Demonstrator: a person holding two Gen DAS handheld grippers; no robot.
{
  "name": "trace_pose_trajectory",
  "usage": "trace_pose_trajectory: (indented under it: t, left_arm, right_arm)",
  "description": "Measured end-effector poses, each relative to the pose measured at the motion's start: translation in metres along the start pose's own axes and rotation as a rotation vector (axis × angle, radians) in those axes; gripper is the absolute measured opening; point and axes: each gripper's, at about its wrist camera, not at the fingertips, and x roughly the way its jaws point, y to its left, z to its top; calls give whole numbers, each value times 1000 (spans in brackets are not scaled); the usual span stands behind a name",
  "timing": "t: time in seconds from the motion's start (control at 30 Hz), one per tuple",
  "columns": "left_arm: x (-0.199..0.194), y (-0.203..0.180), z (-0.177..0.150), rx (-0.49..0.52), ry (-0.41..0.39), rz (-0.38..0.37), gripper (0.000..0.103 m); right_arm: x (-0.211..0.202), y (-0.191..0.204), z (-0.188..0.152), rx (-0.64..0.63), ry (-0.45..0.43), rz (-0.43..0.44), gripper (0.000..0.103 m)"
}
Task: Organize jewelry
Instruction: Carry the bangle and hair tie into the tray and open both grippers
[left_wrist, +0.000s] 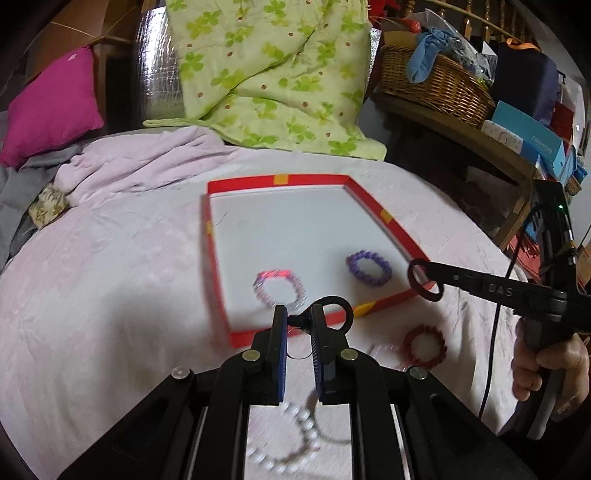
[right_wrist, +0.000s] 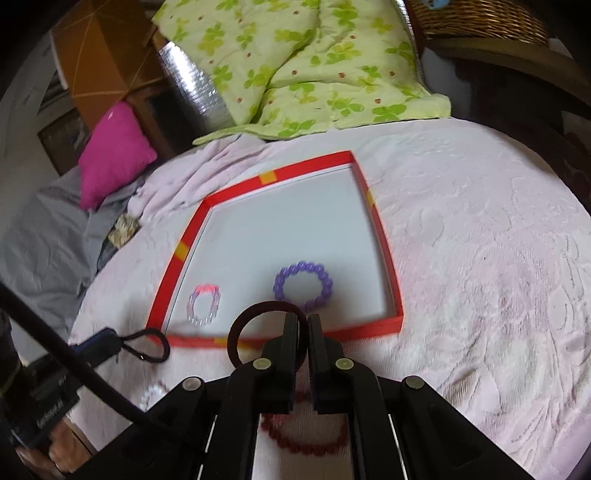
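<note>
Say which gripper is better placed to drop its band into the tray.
Right, probably. The right gripper holds its dark band over the red tray rim; the left gripper and its black band sit short of it.

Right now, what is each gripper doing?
Left gripper: shut on a black hair tie.
Right gripper: shut on a dark maroon hair tie.
</note>
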Motion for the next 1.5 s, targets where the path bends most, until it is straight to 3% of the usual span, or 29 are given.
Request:
trace_pose_trajectory:
  t: [0.23, 0.47, 0.67, 0.87, 0.97, 1.03, 1.13, 1.23, 1.37, 1.5]
  left_arm:
    - [34, -9, 19, -42, 18, -6, 13]
    - [72, -17, 36, -10, 61, -2, 13]
    - [92, -25, 33, 11, 129, -28, 13]
    - [101, -29, 30, 28, 151, -1, 14]
    - [98, -31, 29, 45, 144, 16, 19]
    - [95, -30, 29, 53, 135, 24, 26]
    - [87, -26, 30, 58, 107, 47, 35]
    - [71, -19, 32, 59, 58, 62, 37]
    - [48, -2, 34, 28, -26, 137, 63]
    - [33, 19, 27, -10, -41, 223, 65]
  right_arm:
    - [22, -9, 28, 72, -14, -9, 6]
    - [63, 1, 60, 53, 8, -21, 6]
    - [97, -7, 84, 88, 43, -46, 6]
    - [123, -19, 94, 133, 93, -63, 9]
    - [127, -22, 95, 149, 101, -56, 12]
    - [124, -26, 95, 169, 90, -44, 26]
    - [115, -28, 94, 185, 66, -25, 37]
    - [103, -29, 94, 188, 42, -24, 37]
    - [78, -29, 89, 163, 13, -26, 37]
    - [50, -30, 80, 138, -11, -27, 37]
